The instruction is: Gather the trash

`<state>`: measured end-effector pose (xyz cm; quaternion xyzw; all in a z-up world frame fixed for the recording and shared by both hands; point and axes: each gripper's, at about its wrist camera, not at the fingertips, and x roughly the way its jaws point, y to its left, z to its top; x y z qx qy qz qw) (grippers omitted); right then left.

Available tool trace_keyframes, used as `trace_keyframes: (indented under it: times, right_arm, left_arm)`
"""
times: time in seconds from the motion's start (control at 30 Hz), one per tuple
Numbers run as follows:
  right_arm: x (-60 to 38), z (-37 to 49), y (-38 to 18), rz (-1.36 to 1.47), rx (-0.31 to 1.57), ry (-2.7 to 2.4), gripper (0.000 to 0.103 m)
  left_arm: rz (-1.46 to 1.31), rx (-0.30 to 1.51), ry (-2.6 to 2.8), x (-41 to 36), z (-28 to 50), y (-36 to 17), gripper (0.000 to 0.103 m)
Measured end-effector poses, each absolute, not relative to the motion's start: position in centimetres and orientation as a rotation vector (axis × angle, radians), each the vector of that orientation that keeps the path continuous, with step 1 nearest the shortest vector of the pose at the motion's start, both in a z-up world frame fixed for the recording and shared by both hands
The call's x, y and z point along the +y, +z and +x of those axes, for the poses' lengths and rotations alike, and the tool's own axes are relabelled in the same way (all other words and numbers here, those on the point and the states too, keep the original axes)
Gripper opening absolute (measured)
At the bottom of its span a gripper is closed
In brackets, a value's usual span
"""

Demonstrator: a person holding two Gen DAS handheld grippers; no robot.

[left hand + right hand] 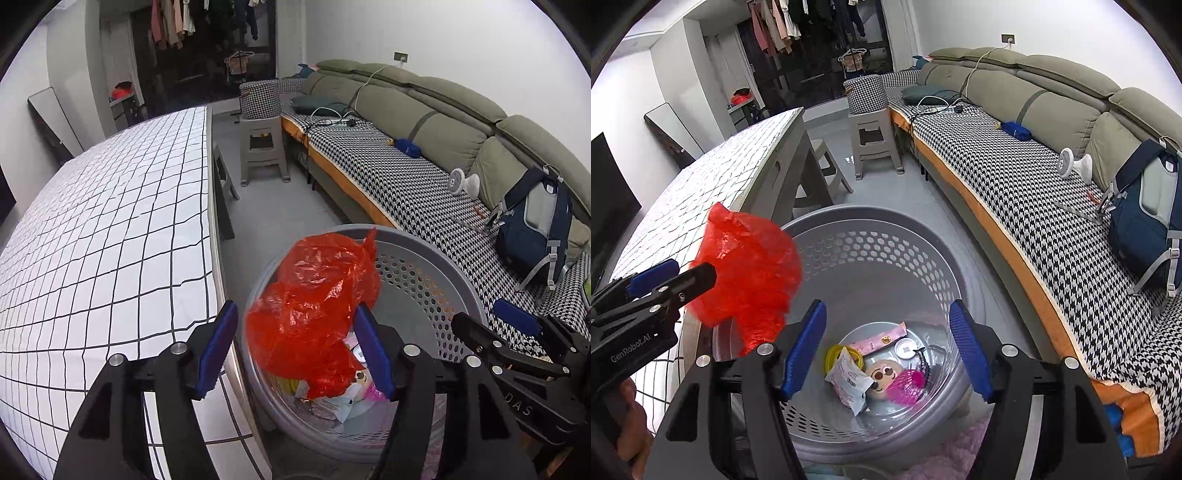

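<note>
1. Right now the left gripper [299, 347] is spread wide, its 2 blue pads apart, with a crumpled red plastic bag [317, 310] between and ahead of them over the grey basket [436, 254]; whether a pad touches the bag I cannot tell.
2. Meanwhile the right gripper [886, 347] also stands open, pinching nothing, above the basket's mouth.
3. Inside the basket lie a pink wrapper [881, 338], a white packet [849, 384], a yellow ring [836, 354] and a pink net [905, 384].
4. Beside the basket stand the grid-cloth table [103, 229] and a houndstooth sofa [388, 173].
</note>
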<state>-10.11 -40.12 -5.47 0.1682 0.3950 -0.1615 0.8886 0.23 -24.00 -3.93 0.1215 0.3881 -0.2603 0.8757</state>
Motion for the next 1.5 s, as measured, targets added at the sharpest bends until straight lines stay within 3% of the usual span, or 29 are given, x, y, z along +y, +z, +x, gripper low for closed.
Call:
trace_keyframes:
  times: [0.17,0.6,1.07,1.5]
  right_arm:
    - [-40.2,-10.3,-5.5,0.359,0.821,-0.34,0.067]
    - [-40.2,-10.9,-5.2,0.367,0.808,-0.349,0.069]
    - [-40.1,-11.4,-5.0,0.365,0.795,-0.354,0.071]
    - [-40.1,-11.7,-4.8,0.362,0.79,-0.355,0.071]
  left_arm:
    - [0.253,0.808,-0.537,-23.9,0.2,-3.8,0.077]
    - [0.243,0.802,-0.515,-23.4,0.0,-3.5,0.081]
    - [0.239,0.79,-0.485,-22.7,-0.1,-3.2,0.095]
    - [0.245,0.792,-0.454,-22.6,-0.1,-3.3,0.097]
